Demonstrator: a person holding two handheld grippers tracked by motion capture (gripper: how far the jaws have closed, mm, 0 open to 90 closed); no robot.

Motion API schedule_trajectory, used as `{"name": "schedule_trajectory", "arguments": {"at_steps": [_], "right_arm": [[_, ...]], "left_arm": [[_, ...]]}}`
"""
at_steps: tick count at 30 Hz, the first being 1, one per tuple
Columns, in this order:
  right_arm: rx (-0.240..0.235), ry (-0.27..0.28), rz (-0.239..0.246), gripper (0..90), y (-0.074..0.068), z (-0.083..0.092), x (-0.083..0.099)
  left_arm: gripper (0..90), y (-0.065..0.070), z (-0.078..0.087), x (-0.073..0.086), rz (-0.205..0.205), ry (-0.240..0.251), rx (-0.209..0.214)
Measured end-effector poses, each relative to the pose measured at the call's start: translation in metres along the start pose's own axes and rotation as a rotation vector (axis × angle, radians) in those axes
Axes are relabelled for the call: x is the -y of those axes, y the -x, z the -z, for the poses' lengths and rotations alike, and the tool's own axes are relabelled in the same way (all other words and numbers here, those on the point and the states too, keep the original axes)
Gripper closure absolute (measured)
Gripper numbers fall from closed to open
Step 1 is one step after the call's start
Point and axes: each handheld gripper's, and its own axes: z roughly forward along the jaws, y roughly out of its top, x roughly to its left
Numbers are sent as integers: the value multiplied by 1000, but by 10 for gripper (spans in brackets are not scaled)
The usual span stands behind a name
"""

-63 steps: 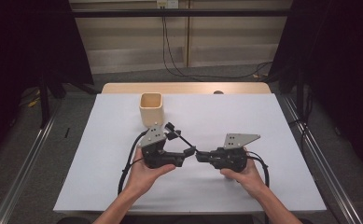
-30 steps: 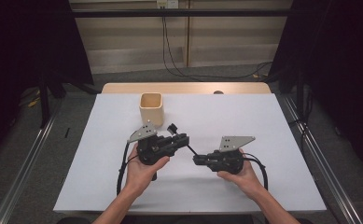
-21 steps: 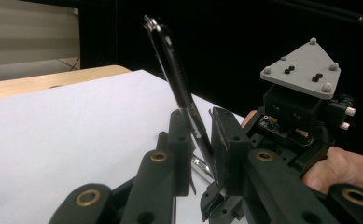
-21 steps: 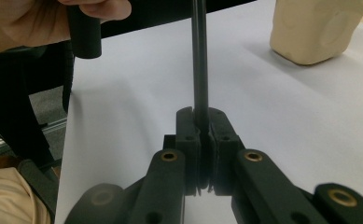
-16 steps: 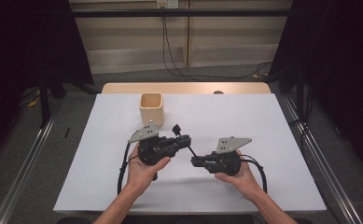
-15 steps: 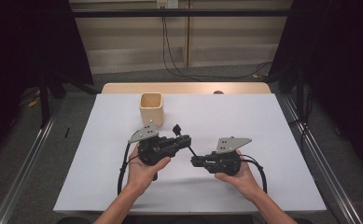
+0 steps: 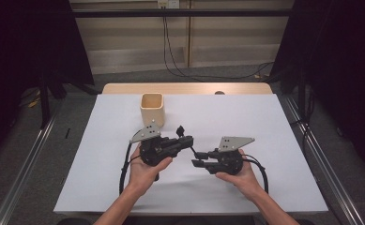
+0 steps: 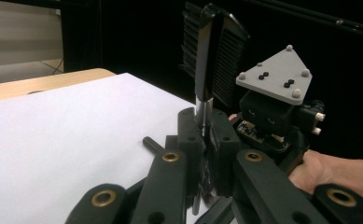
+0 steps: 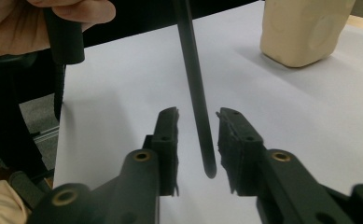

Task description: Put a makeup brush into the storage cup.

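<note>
A: Black comb [image 8: 215, 56], plastic with a slim rod handle: the left gripper [image 8: 206, 140] is clamped on it near the head, at frame centre above the white counter [image 7: 246, 117].

B: Risk?

A: The right gripper [image 9: 197, 135] has just been opening; its jaws stand apart around the handle tip [image 9: 202, 140] without pressing. Held one-sided, the comb could pivot or slip before reaching the cream square cup [image 7: 152, 108], upper left.

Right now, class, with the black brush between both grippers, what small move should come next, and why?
Probably draw the right gripper back off the handle: its fingers have just been opening and do not press it, while the left gripper is shut on the brush.
</note>
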Motion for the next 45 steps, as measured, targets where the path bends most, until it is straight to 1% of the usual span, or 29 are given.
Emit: {"name": "schedule_trajectory", "arguments": {"at_steps": [3, 5, 13, 15, 17, 18, 19, 20, 24, 25, 27, 28, 29, 30, 31, 33, 38, 39, 41, 43, 45], "right_arm": [[7, 6, -5, 595, 0, 1, -1], [9, 10, -8, 572, 1, 2, -1], [15, 20, -28, 359, 1, 5, -2], [18, 25, -33, 324, 1, 6, -3], [26, 31, -33, 269, 1, 7, -3], [29, 34, -34, 262, 2, 8, -4], [33, 37, -33, 246, 2, 9, -4], [38, 38, -34, 212, 1, 9, -4], [85, 51, -51, 112, 2, 10, -4], [97, 56, -61, 74, 3, 11, -4], [113, 66, -74, 32, 4, 12, -5], [114, 65, -66, 10, 4, 13, -4], [119, 66, -61, 4, 4, 14, -4], [128, 71, -67, 17, 4, 15, -4], [130, 73, -73, 27, 4, 16, -4], [133, 87, -85, 17, 4, 19, -3], [146, 107, -89, 20, 4, 27, 0], [146, 107, -89, 20, 4, 28, 0], [159, 100, -89, 32, 4, 30, 2], [161, 107, -101, 34, 3, 32, 4], [162, 112, -93, 34, 2, 35, 5]], "left_arm": [[856, 0, 1, -1, 2, 2, -2], [857, 0, 1, -1, 3, 2, -3], [857, -2, 2, -2, -1, -13, -19], [857, -2, 4, -2, -1, -15, -23], [857, -3, 5, -2, 4, -11, -24], [857, -3, 6, -3, 3, -12, -27], [857, -4, 6, -2, 2, -14, -28], [857, -4, 7, -2, 1, -17, -31], [857, -5, 9, -2, -9, -24, -49], [856, -5, 9, -2, -12, -27, -51], [856, -5, 11, -2, -17, -33, -57], [856, -5, 12, -2, -17, -36, -60], [856, -6, 13, -2, -15, -40, -63], [857, -6, 14, -2, -16, -43, -66], [857, -6, 15, -3, -17, -47, -69], [857, -7, 17, -3, -10, -49, -76], [856, -10, 24, -3, -9, -56, -88], [856, -11, 25, -3, -7, -52, -87], [857, -12, 28, -3, -6, -53, -92], [856, -13, 31, -3, -4, -60, -99], [857, -14, 35, -4, -5, -74, -107]]}}
